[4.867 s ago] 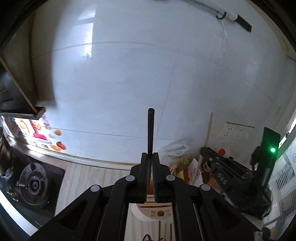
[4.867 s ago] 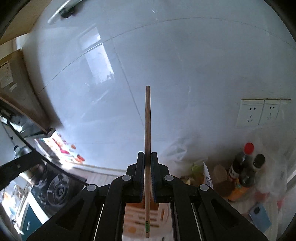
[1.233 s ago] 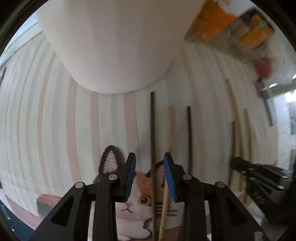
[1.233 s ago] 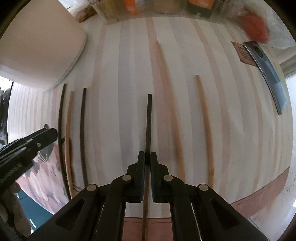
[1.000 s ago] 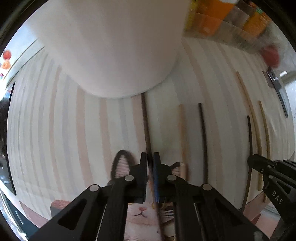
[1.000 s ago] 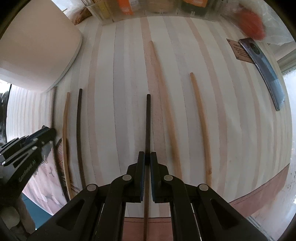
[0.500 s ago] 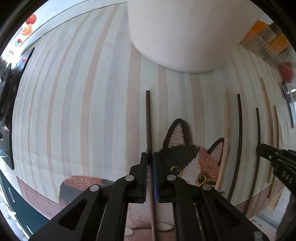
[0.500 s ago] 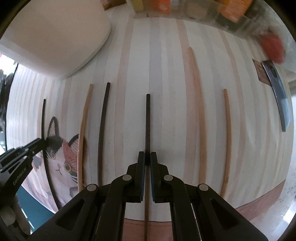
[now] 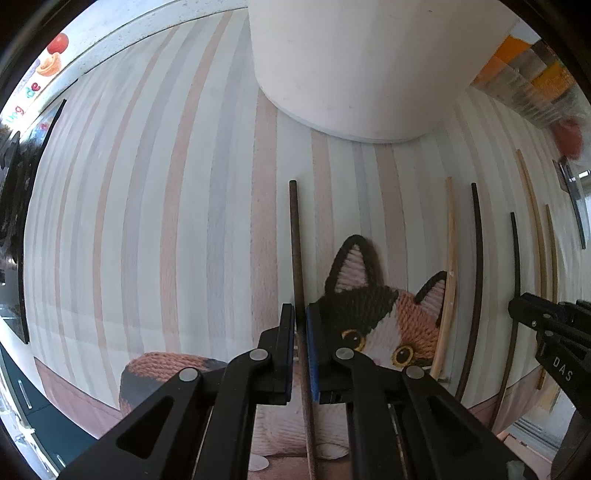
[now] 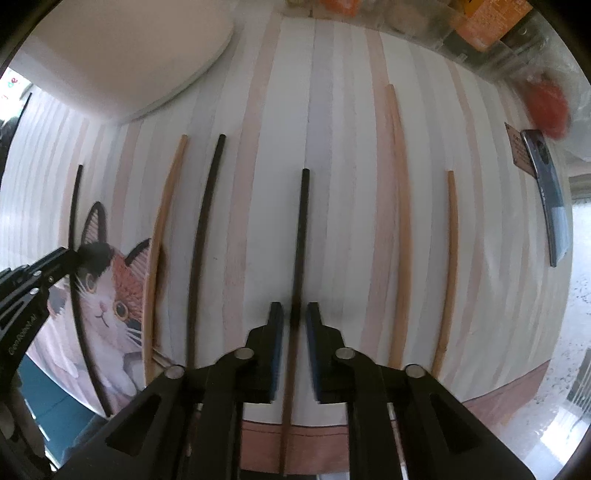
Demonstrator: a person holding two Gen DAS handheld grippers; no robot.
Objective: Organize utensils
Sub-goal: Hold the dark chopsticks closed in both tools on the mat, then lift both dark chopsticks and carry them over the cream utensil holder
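Several chopsticks lie in a row on a striped mat (image 9: 166, 221) with a cat picture. In the left wrist view my left gripper (image 9: 300, 321) has its jaws slightly apart around a dark brown chopstick (image 9: 295, 240) lying on the mat, left of the cat's ear. In the right wrist view my right gripper (image 10: 294, 314) is open, its jaws either side of a black chopstick (image 10: 302, 221) lying on the mat. Left of it lie a black chopstick (image 10: 205, 221) and a light wooden one (image 10: 162, 229); right of it lie two wooden ones (image 10: 400, 203).
A large white container (image 9: 351, 66) stands at the back of the mat. Orange packets in a clear box (image 10: 480, 18) and a red object (image 10: 546, 103) sit at the back right. A dark phone (image 10: 550, 192) lies at the right edge. A stove (image 9: 14, 177) is far left.
Both grippers carried their chopsticks leftward and set them on the mat. The right gripper's jaws have opened off the black chopstick. The left jaws have loosened around the brown one.
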